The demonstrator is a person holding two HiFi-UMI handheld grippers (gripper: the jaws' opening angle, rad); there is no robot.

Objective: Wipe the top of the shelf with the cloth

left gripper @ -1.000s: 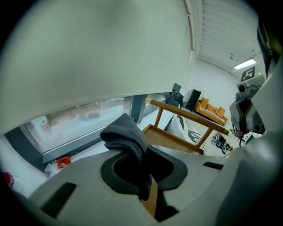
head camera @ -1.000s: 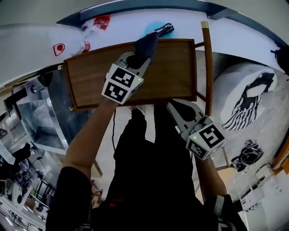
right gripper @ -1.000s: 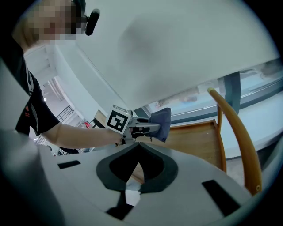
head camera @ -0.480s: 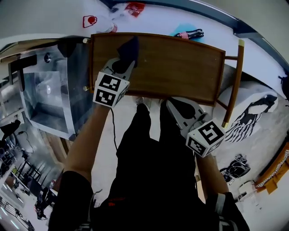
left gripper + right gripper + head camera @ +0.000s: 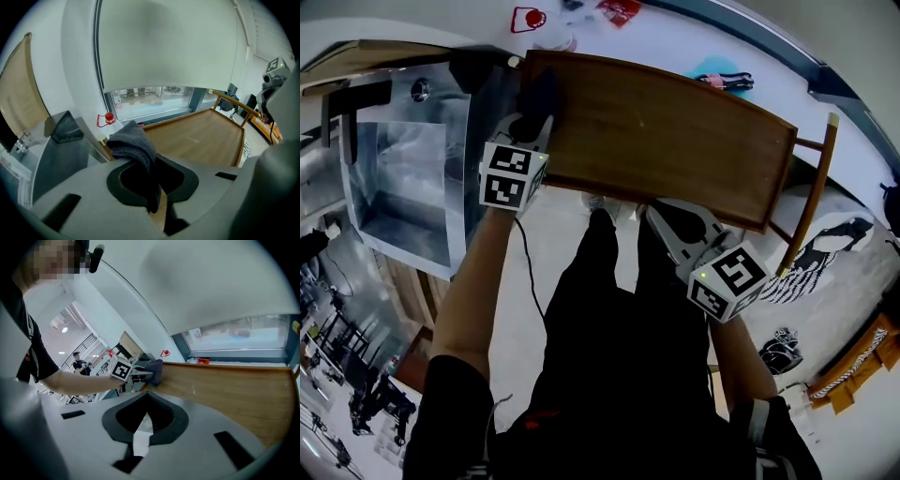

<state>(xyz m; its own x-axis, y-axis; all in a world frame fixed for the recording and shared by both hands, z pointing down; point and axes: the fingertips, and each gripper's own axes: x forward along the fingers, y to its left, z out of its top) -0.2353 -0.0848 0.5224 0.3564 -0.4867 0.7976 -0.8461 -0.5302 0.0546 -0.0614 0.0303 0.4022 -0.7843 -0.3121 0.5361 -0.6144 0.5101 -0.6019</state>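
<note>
The wooden shelf top (image 5: pixel 675 131) runs across the head view, and shows in the left gripper view (image 5: pixel 201 136) and the right gripper view (image 5: pixel 225 385) too. My left gripper (image 5: pixel 534 120) is shut on a dark grey cloth (image 5: pixel 539 94) at the shelf's left end. The cloth (image 5: pixel 133 140) bunches up over its jaws and rests on the wood. From the right gripper view, the cloth (image 5: pixel 154 371) lies at the far left corner. My right gripper (image 5: pixel 661 216) hangs just in front of the shelf's near edge, shut with nothing in it.
A shiny metal cabinet (image 5: pixel 403 178) stands against the shelf's left end. Behind the shelf runs a white sill with a red-capped bottle (image 5: pixel 108 118), a red packet (image 5: pixel 619 9) and a black-handled tool on a blue pad (image 5: pixel 722 77). A wooden rail (image 5: pixel 811 197) rises at the shelf's right end.
My left gripper has slid the cloth leftward along the shelf top, from the middle to the left end. The right gripper has stayed by the front edge.
</note>
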